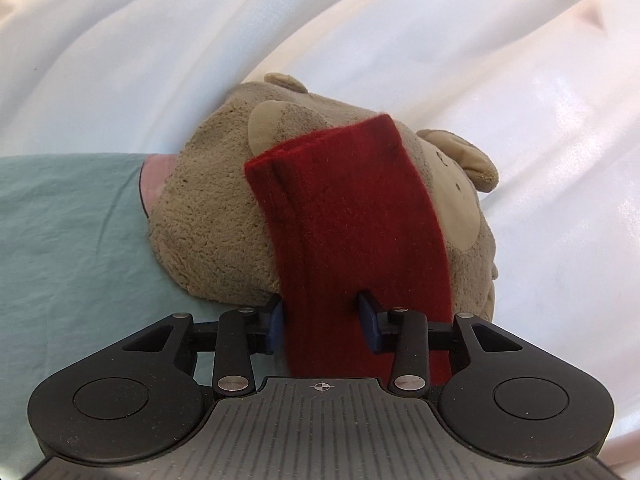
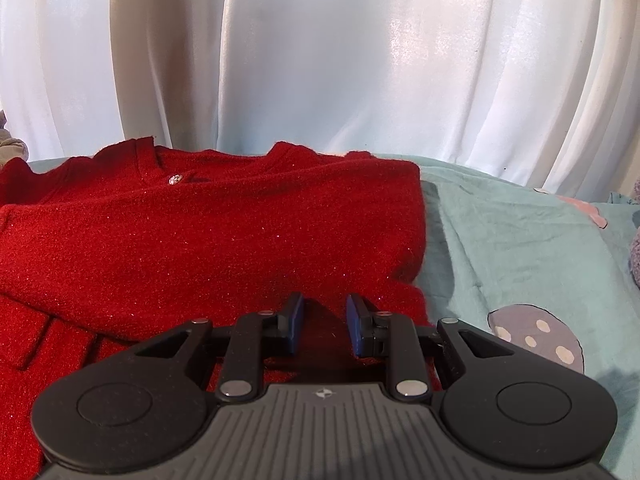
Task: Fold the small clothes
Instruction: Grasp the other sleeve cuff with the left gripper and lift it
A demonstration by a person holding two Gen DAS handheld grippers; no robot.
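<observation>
A dark red knitted sleeve (image 1: 344, 208) rises from between the blue pads of my left gripper (image 1: 322, 320), cuff end upward, draped against a plush bear. The pads press into the sleeve from both sides. In the right wrist view the red sweater (image 2: 180, 240) lies spread on the bed, with a small shiny button (image 2: 175, 179) near its neckline. My right gripper (image 2: 326, 324) sits at the sweater's near right edge, pads close together with a raised pinch of red fabric between them.
A tan plush bear (image 1: 208, 220) lies on the teal bedsheet (image 1: 60, 240) right behind the sleeve. White curtains (image 2: 320, 60) hang along the far side. The sheet (image 2: 500, 248) with a mushroom print (image 2: 536, 336) extends to the sweater's right.
</observation>
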